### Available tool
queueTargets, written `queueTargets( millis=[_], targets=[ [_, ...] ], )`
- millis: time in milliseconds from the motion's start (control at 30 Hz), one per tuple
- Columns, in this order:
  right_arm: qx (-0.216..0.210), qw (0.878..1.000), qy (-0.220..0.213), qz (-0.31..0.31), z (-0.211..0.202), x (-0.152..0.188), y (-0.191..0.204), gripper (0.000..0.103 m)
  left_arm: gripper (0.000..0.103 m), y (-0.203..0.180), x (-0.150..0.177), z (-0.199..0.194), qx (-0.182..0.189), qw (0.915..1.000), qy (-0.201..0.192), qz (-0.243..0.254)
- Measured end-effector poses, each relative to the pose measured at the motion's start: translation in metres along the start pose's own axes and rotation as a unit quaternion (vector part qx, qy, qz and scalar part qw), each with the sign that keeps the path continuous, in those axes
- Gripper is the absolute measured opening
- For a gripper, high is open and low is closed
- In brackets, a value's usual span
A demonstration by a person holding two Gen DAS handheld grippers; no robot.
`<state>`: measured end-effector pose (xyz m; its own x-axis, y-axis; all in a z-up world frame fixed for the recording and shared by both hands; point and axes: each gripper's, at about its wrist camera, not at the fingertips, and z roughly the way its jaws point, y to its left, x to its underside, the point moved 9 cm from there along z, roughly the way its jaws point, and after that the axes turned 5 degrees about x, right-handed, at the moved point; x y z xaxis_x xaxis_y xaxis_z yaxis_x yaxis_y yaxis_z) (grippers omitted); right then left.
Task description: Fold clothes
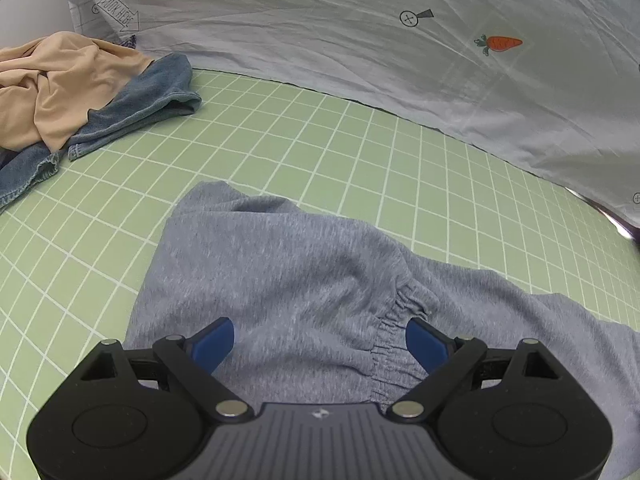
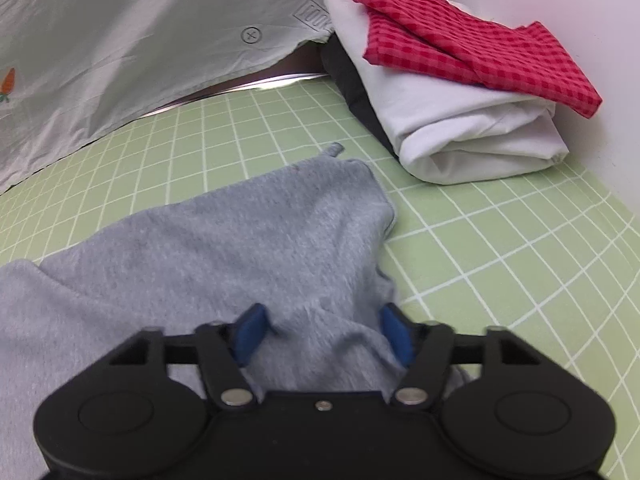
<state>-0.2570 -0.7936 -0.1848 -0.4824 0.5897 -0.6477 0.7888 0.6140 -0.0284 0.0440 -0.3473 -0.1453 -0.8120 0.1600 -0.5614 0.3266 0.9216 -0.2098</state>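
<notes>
A green mat [image 1: 280, 128] ruled with a white grid is being used as the work surface, and it is being bordered along its far side by a pale grey sheet [image 1: 360, 32] printed with crossed circles and an orange carrot [image 1: 502, 43]. Near the middle of the mat, a grey sweatpants garment [image 1: 288, 272] is being spread out, partly rumpled, with its gathered elastic waistband [image 1: 394, 328] lying close to the left gripper. In the right wrist view the same grey sweatpants [image 2: 240, 240] are being seen stretching away toward the far right, one corner ending just short of a stack of folded clothes. That stack is being made up of a folded white garment [image 2: 460, 128] lying on a dark one, with a red checked cloth [image 2: 472, 52] resting on top. At the far left of the left wrist view, a crumpled beige garment [image 1: 56, 84] is being heaped on a blue denim piece [image 1: 140, 108], well apart from the sweatpants. The left gripper [image 1: 320, 340] is being held with its blue fingers [image 1: 212, 342] spread wide over the grey fabric, nothing being pinched between them. The right gripper [image 2: 324, 334] is likewise being held with its jaws apart, grey fabric bunching up between the blue pads [image 2: 250, 334] without being clamped.
</notes>
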Motion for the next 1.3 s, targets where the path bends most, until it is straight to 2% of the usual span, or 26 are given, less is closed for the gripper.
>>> queueTargets(
  millis=[67, 200, 433, 533, 700, 767, 900, 1000, 1033, 1100, 1167, 1200, 1267, 1300],
  targets=[
    [-0.012, 1.000, 0.004, 0.020, -0.003, 0.001, 0.002, 0.009, 0.093, 0.004, 0.000, -0.005, 0.000, 1.0000, -0.007, -0.004],
    [-0.009, 0.999, 0.000, 0.033, -0.015, -0.003, 0.006, 0.008, 0.093, 0.023, 0.004, -0.017, -0.013, 0.9997, -0.014, -0.012],
    [-0.020, 0.999, -0.043, 0.001, -0.055, -0.023, 0.046, 0.008, 0.093, 0.060, 0.011, -0.035, -0.022, 0.9991, -0.016, -0.031],
    [-0.030, 0.998, -0.062, -0.011, -0.074, -0.030, 0.074, 0.008, 0.093, 0.073, 0.012, -0.040, -0.016, 0.9991, -0.016, -0.035],
    [-0.071, 0.992, -0.085, -0.052, -0.107, -0.033, 0.153, 0.008, 0.093, 0.087, 0.016, -0.046, -0.005, 0.9997, -0.009, -0.023],
    [-0.104, 0.989, -0.082, -0.071, -0.121, -0.022, 0.194, 0.008, 0.093, 0.092, 0.020, -0.048, -0.002, 0.9999, -0.004, -0.013],
    [-0.154, 0.981, -0.037, -0.108, -0.137, 0.042, 0.274, 0.010, 0.093, 0.106, 0.029, -0.048, 0.003, 0.9999, 0.012, -0.009],
    [-0.149, 0.979, 0.043, -0.133, -0.120, 0.101, 0.306, 0.012, 0.093, 0.116, 0.037, -0.047, 0.007, 0.9997, 0.024, -0.007],
    [-0.144, 0.978, 0.040, -0.144, -0.122, 0.111, 0.314, 0.012, 0.093, 0.119, 0.037, -0.047, 0.007, 0.9996, 0.026, -0.003],
    [-0.143, 0.977, 0.024, -0.154, -0.131, 0.113, 0.319, 0.029, 0.093, 0.123, 0.033, -0.047, 0.008, 0.9996, 0.024, 0.009],
    [-0.150, 0.978, 0.018, -0.143, -0.141, 0.109, 0.320, 0.036, 0.093, 0.129, 0.028, -0.046, 0.009, 0.9997, 0.021, 0.011],
    [-0.147, 0.980, 0.011, -0.133, -0.145, 0.106, 0.317, 0.036, 0.093, 0.132, 0.025, -0.045, 0.010, 0.9997, 0.019, 0.011],
    [-0.130, 0.987, -0.004, -0.096, -0.151, 0.097, 0.303, 0.038, 0.093, 0.138, 0.019, -0.042, 0.010, 0.9998, 0.015, 0.010],
    [-0.120, 0.990, -0.011, -0.077, -0.154, 0.093, 0.296, 0.044, 0.093, 0.141, 0.015, -0.040, 0.010, 0.9998, 0.014, 0.009]
  ],
)
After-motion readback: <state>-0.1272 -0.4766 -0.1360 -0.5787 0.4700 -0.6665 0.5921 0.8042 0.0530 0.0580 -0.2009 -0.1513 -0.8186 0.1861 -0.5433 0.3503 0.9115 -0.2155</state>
